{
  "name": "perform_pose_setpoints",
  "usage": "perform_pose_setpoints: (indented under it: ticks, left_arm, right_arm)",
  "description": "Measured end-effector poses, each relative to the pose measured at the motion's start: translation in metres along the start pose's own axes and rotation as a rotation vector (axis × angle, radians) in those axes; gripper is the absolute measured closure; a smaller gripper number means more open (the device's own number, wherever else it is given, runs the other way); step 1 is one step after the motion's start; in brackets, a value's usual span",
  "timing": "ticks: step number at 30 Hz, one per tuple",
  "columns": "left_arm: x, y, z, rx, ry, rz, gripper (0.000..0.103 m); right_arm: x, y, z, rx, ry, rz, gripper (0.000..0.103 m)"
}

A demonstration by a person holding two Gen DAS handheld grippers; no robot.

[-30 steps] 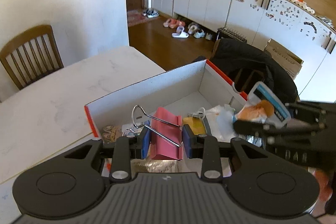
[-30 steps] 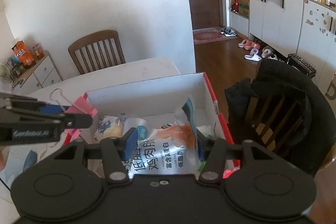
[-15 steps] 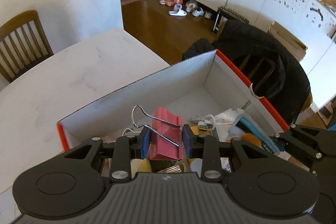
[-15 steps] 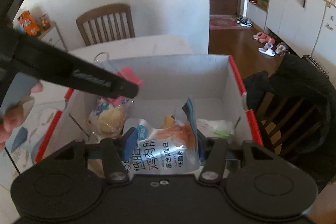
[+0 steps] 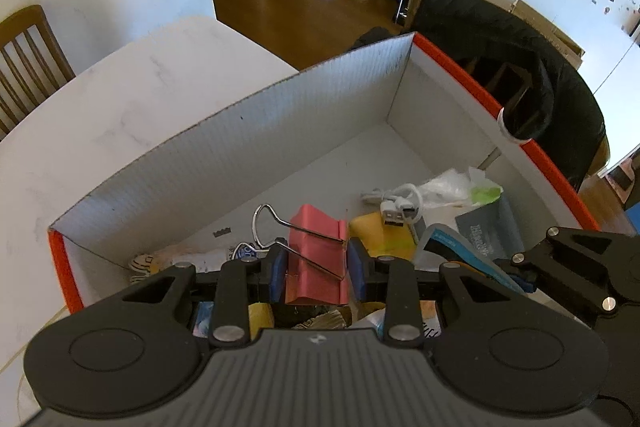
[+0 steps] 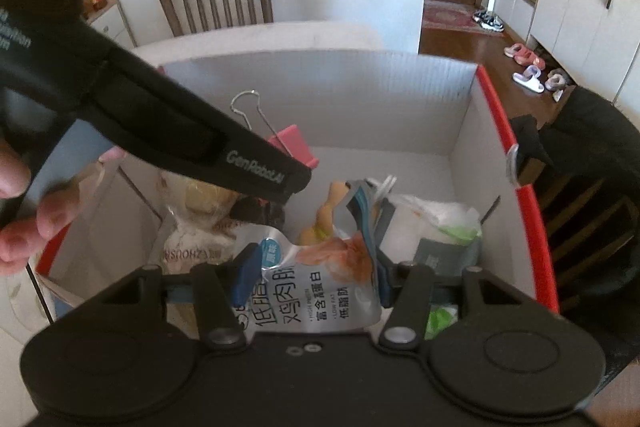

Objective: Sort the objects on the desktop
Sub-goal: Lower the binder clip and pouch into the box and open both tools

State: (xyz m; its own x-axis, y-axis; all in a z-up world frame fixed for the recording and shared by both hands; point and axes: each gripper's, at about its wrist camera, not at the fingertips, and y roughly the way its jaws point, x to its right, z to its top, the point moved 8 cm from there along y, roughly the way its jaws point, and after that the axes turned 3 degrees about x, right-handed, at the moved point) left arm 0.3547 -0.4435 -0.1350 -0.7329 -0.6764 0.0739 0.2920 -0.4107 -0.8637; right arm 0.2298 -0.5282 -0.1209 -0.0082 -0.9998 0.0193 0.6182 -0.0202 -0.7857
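Your left gripper (image 5: 316,269) is clenched on a pink metal binder clip with wire handles (image 5: 316,259), and it holds the clip inside the white cardboard box with the orange-red rim (image 5: 240,151), above the things on its floor. From the right wrist view the same clip (image 6: 294,143) shows behind the long black arm of the left gripper, near the back wall of the box (image 6: 340,99).

Your right gripper (image 6: 310,277) has its jaws pressed on a silver snack pouch with a blue corner and printed characters (image 6: 316,291), also held inside the box. Under it, in the box, lie a white USB cable (image 5: 396,203), a yellow flat packet (image 5: 380,235) and a clear plastic bag with a green patch (image 5: 464,187). The box stands on the white marble-pattern worktop (image 5: 132,87).
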Motion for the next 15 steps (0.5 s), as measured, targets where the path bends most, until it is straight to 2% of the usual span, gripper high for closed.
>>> perform_pose_setpoints:
  ticks: [9, 11, 15]
  left_arm:
    - [-0.0001, 0.0086, -0.0045, -0.032, -0.003, -0.030, 0.072]
    - [-0.0027, 0.0099, -0.0057, -0.038, -0.025, -0.037, 0.072]
    - [-0.0062, 0.0065, -0.0064, -0.025, -0.042, -0.038, 0.061]
  right_arm:
    - [0.0009, 0.0051, -0.0052, -0.013, 0.003, 0.009, 0.045]
    - [0.0014, 0.0041, -0.0044, -0.009, 0.000, 0.008, 0.034]
    - [-0.0003, -0.0030, -0.0049, 0.008, -0.026, 0.013, 0.027]
